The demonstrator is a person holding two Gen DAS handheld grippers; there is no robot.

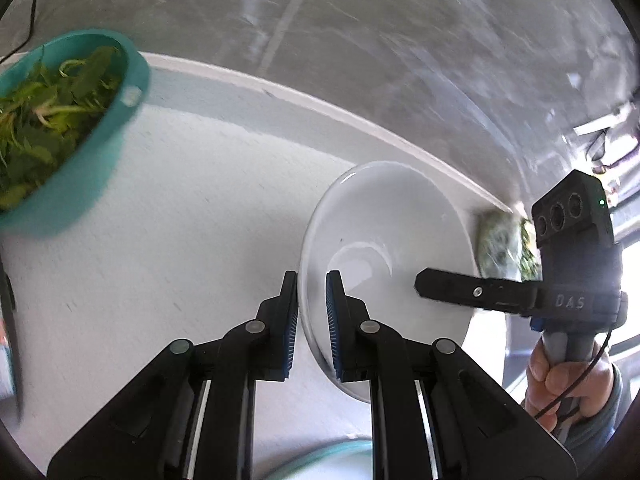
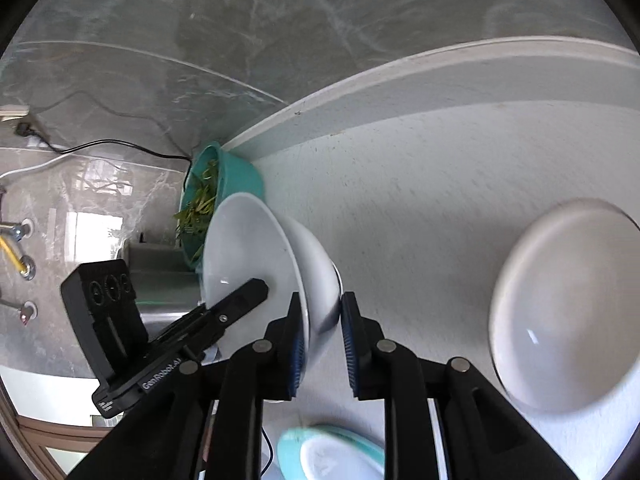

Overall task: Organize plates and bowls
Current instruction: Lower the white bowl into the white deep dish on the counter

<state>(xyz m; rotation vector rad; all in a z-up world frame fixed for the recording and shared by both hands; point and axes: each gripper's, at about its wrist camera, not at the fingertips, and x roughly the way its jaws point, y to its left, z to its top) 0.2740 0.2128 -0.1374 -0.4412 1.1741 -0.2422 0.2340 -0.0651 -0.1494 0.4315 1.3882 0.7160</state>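
- Left claw (image 1: pixel 312 312) is clamped on the near rim of a white bowl (image 1: pixel 384 240), one blue pad inside the wall and one outside; the bowl is tilted above the white table (image 1: pixel 192 208).
- Right claw (image 2: pixel 322 340) straddles the opposite rim of the same white bowl (image 2: pixel 248 248); the rim is blurred there, so whether both pads press on it cannot be told.
- A hand (image 1: pixel 568 376) grips the right tool's handle at the edge of the left wrist view, partly cut off by the lens border.
- A teal bowl of green leaves (image 1: pixel 60 132) stands near the table's back edge, its left side cropped; in the right wrist view it is half hidden behind the white bowl.
- A second white bowl (image 2: pixel 568 312) sits on the table to the right, smeared by motion blur.
- A pale teal plate (image 2: pixel 332 452) shows below the claws, mostly covered by the tool bodies.
- A greenish object (image 1: pixel 500 244) behind the held bowl is too blurred to identify.
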